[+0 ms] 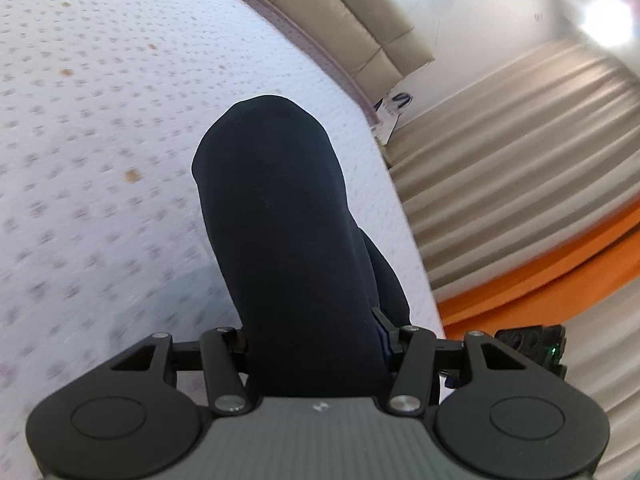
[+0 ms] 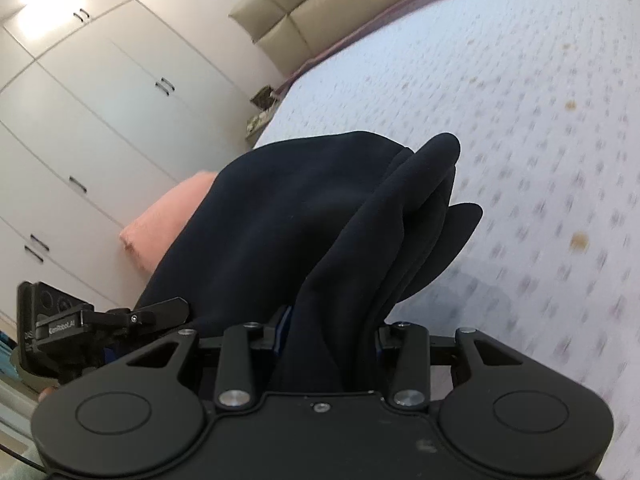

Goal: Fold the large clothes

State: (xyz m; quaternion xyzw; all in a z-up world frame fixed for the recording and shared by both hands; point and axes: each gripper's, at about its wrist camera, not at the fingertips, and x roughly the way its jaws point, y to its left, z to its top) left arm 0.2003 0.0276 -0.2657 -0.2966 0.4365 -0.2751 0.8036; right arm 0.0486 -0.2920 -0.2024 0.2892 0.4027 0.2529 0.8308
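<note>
Dark garment lifted over the bed

Both tongs, left [image 1: 316, 344] and right [image 2: 326, 340], were clamped on the navy garment [image 1: 276, 216], which hung toward twelve o'clock above the dotted bedspread [image 1: 100, 120].

a home bedroom: patterned bed [image 1: 100, 120], padded headboard [image 2: 320, 12], white wardrobe [image 2: 80, 120], pleated curtains [image 1: 520, 152].

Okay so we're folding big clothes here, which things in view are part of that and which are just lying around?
Part of the job:
- dark navy garment
- left gripper, shut on it
- right gripper, shut on it
- bed, work surface

Just lying about:
- pink cloth
- wardrobe
- curtains
</note>
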